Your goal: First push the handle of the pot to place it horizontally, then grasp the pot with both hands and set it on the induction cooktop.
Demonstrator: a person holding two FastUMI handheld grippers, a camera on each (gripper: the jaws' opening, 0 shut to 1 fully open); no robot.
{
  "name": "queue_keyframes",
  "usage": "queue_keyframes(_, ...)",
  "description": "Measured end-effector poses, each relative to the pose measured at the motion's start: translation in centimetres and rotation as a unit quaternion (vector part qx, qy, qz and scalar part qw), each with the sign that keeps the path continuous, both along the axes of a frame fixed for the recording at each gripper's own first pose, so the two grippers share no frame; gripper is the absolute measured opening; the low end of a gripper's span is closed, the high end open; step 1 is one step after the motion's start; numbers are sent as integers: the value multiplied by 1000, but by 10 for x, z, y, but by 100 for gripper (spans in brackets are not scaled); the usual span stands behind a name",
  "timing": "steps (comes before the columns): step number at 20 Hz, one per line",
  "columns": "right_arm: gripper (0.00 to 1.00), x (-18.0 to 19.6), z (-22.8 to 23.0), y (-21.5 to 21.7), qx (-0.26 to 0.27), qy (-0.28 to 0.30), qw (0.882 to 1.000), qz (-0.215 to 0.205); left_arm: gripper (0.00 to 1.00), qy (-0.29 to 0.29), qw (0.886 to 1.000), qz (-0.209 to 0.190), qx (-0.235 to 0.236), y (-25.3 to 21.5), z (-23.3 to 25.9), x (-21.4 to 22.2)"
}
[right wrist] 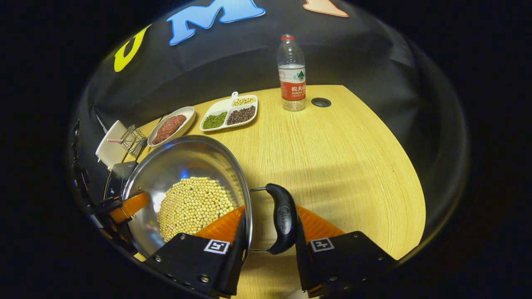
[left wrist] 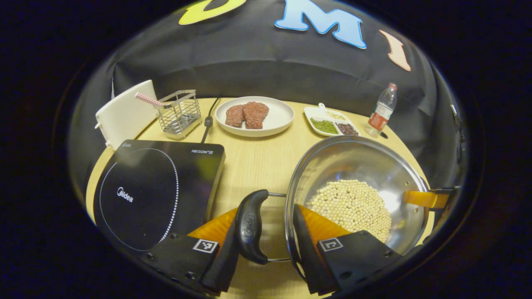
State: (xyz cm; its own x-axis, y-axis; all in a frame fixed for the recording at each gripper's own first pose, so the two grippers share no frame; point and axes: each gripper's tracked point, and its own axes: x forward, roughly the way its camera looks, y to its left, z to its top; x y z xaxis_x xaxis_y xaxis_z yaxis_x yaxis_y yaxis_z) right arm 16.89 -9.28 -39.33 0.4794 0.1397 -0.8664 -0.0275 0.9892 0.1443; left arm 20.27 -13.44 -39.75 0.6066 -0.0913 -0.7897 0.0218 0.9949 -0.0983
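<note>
In the left gripper view we see our left gripper [left wrist: 266,249] with its jaws apart, straddling the black curved handle [left wrist: 250,226] and the rim of the shiny steel pot [left wrist: 357,166]. The left finger [left wrist: 220,265] lies against the handle's outer side, and the right finger [left wrist: 307,249] sits inside the pot wall; we cannot tell whether both truly press. The pot holds a heap of pale round soybeans [left wrist: 353,205] and stands on the light wooden table [left wrist: 253,162], just right of the black induction cooktop [left wrist: 153,191], not on it.

In the right gripper view our right gripper [right wrist: 268,249] straddles the opposite black handle [right wrist: 284,218] in the same way, one finger inside the pot [right wrist: 183,162], the other touching the handle's outer side, jaws apart. The left gripper shows at the pot's far rim.

Behind stand a white round plate with red meat [left wrist: 274,120], a white divided dish of beans [left wrist: 328,118], a clear plastic water bottle [right wrist: 291,74], a wire basket [left wrist: 179,114] and a white board [left wrist: 124,114].
</note>
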Motion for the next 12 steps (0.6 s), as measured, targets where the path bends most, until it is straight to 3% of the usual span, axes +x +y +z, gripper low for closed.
queue_keyframes(1, 56, 0, -1, 2, -7, -3, 1000, 4, 72, 1, 1000, -2, 3, 0, -1, -1)
queue_keyframes(2, 51, -1, 1, -1, -14, -2, 1000, 8, 70, -2, 1000, -1, 5, -1, 0, -1)
queue_keyframes(4, 51, 0, 6, -2, -12, -8, 1000, 3, 67, -10, 1000, -4, 8, -2, 6, 2)
queue_keyframes(6, 51, 1, 13, -5, -7, -20, 1000, 1, 73, -30, 999, -8, 13, -3, 19, 4)
queue_keyframes(7, 51, 0, 19, -7, -7, -25, 1000, 0, 66, -39, 999, -9, 14, -8, 30, 3)
queue_keyframes(10, 50, -7, 38, -10, -3, -31, 1000, -1, 70, -46, 999, -9, 15, -11, 47, -5)
queue_keyframes(12, 50, -15, 46, -11, -3, -33, 999, 2, 66, -47, 999, -3, 12, -10, 55, -15)
